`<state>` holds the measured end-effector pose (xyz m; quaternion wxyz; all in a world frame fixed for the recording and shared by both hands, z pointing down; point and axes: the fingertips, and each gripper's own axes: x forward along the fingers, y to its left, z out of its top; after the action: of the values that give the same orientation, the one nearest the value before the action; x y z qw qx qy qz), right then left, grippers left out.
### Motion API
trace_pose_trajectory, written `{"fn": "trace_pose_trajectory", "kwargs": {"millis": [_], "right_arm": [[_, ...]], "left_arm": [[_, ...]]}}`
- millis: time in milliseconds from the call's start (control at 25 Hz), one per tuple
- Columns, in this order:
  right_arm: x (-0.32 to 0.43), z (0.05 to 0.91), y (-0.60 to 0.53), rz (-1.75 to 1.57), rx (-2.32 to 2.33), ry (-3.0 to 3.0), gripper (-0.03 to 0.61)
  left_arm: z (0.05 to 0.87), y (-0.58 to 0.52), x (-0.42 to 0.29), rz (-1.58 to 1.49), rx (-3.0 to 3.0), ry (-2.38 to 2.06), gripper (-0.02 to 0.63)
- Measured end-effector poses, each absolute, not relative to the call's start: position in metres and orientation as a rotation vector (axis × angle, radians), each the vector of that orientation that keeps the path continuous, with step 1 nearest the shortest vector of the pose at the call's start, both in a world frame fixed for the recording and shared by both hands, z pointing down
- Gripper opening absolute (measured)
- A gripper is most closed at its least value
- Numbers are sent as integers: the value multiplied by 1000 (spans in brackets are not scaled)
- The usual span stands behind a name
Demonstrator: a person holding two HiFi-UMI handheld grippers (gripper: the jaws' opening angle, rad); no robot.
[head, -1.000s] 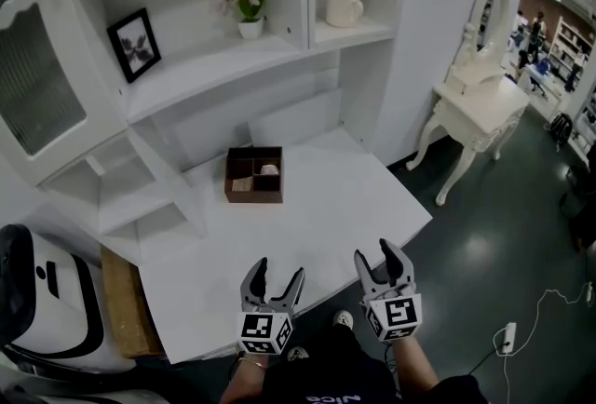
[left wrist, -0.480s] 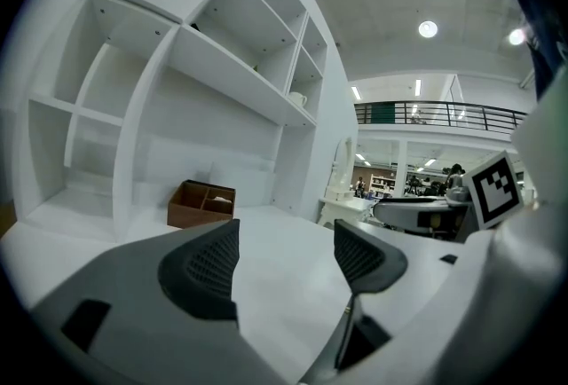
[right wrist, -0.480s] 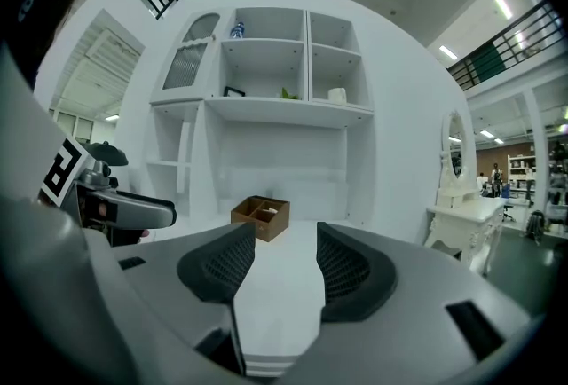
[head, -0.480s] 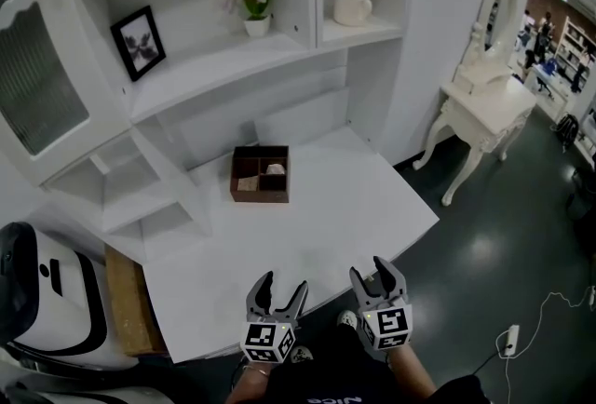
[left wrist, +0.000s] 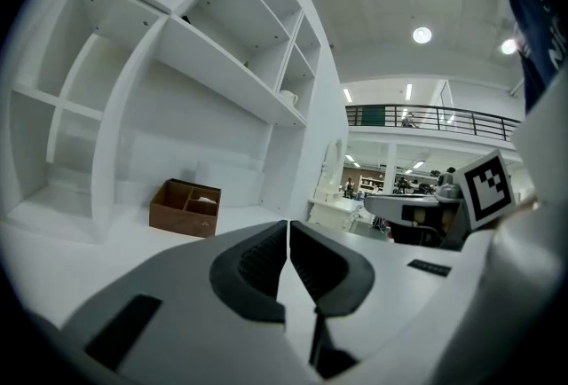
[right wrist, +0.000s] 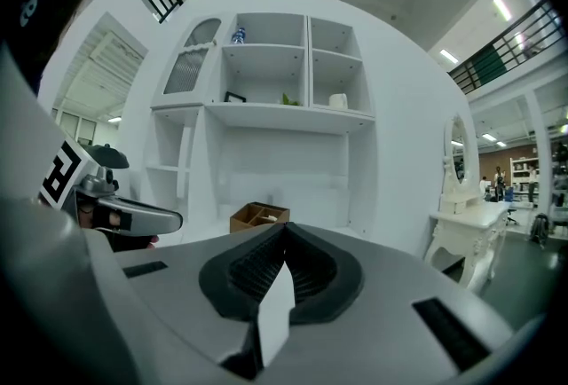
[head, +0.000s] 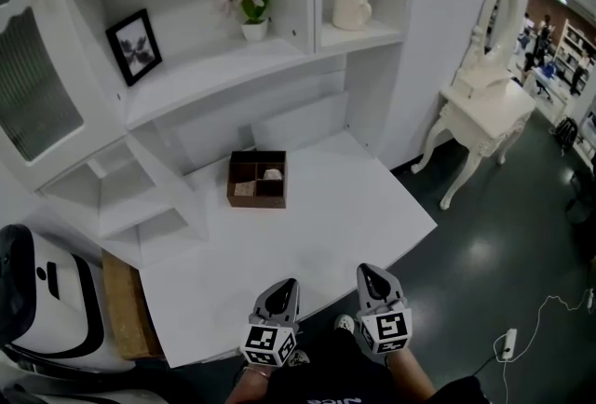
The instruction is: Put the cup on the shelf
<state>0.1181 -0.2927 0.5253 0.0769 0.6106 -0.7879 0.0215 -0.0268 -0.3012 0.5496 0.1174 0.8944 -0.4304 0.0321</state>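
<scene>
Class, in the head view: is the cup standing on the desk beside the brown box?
No, the cup stands on the upper right shelf, above the brown box on the desk.

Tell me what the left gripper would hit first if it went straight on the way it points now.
The shut, empty left gripper points across the table, right of the brown box. First in line looks to be the white back panel under the shelf, though depth is unclear.
</scene>
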Motion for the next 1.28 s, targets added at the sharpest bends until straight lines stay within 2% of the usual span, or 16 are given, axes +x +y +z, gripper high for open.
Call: {"fn": "trace_pose_trajectory", "kwargs": {"millis": [160,1280], "right_arm": [[115,526,-295,55,1798,-2385,9],[121,523,-330,-5,1755,-2370,8]], "left_arm": [[546,-305,-19,90,2642,-1226,3],[539,-340,-13,69,2633,-1308,3]]}}
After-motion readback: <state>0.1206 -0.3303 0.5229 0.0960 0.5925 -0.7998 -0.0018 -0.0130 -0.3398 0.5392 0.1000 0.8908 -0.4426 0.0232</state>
